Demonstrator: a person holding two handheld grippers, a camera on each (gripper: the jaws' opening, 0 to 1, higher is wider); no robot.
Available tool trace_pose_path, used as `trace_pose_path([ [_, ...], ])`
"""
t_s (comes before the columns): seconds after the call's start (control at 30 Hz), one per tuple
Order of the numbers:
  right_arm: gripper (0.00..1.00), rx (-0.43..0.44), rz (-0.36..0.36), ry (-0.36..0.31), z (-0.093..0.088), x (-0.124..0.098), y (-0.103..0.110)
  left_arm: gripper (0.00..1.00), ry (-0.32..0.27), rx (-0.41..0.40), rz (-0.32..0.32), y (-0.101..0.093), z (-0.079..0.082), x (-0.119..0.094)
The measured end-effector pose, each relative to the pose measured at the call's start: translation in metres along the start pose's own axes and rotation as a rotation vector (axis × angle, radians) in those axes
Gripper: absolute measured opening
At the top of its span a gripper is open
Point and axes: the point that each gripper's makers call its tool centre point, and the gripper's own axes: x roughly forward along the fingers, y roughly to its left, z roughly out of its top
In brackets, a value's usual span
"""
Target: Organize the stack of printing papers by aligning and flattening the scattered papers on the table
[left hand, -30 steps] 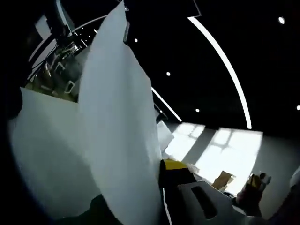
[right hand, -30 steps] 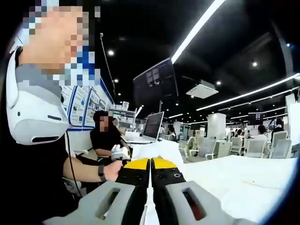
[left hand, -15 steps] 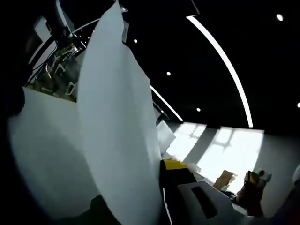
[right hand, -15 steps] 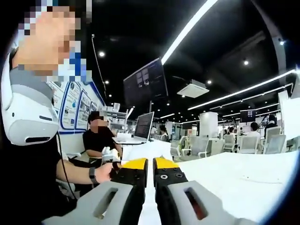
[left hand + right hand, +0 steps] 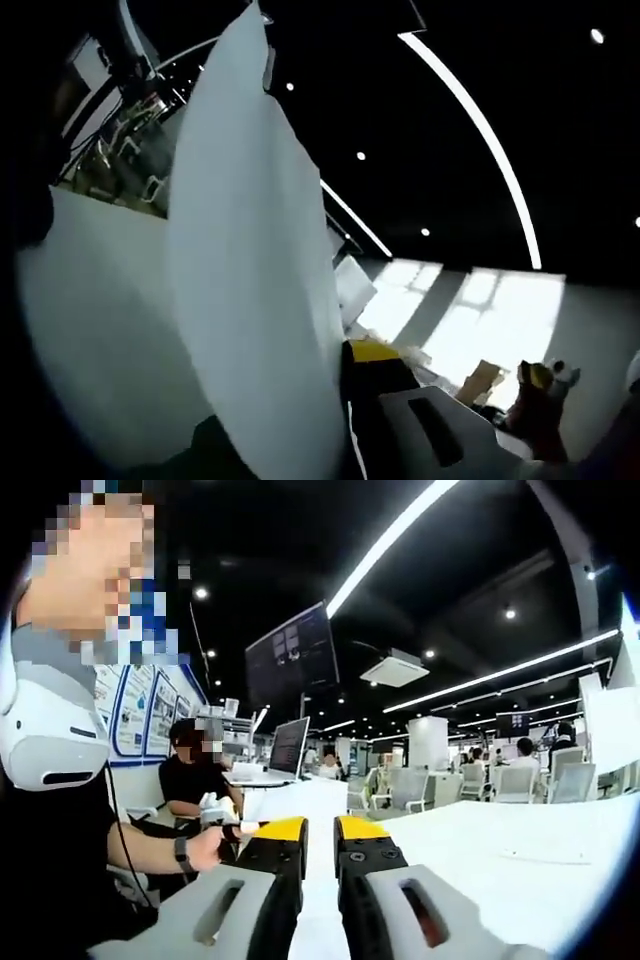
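Left gripper view: my left claw [image 5: 345,400] sits at the bottom centre of the frame, tilted up toward a dark ceiling. A white sheet of paper [image 5: 250,260] rises from between its jaws, standing tall through the middle-left of the frame, its top corner near the upper edge. The claw is clamped on this sheet; one yellow-tipped jaw shows just right of the paper, the other is hidden behind it. More white paper [image 5: 95,320] spreads across the lower left, behind the held sheet. A long ceiling light strip [image 5: 480,140] curves across the upper right. Bright windows [image 5: 470,320] glow at lower right.

Right gripper view: my right claw [image 5: 318,832] rises from the bottom centre, jaws parted by a narrow gap, nothing between them. White paper [image 5: 480,860] lies flat on the bench [image 5: 600,825], spreading from the centre to the right of the frame beyond the jaws. At left, a person in a dark shirt [image 5: 40,860]. Farther back, a seated person [image 5: 190,780] and a laptop [image 5: 288,748].
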Motion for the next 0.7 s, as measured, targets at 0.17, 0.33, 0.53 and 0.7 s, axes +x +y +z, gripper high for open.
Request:
trace_pose_path([
  [0.17, 0.09, 0.038, -0.039, -0.006, -0.001, -0.004, -0.010, 0.06, -0.010, -0.010, 0.001, 0.001, 0.002, -0.001],
  [0.33, 0.13, 0.064, -0.120, -0.008, -0.003, -0.009, -0.025, 0.06, -0.013, -0.018, 0.001, 0.001, 0.002, -0.001],
  [0.53, 0.15, 0.114, -0.182, -0.031, -0.003, -0.018, -0.041, 0.06, -0.014, -0.024, 0.001, 0.001, 0.002, -0.001],
  [0.7, 0.22, 0.123, -0.210, -0.034, -0.004, -0.022, -0.046, 0.06, -0.015, -0.030, 0.001, 0.002, 0.003, -0.001],
])
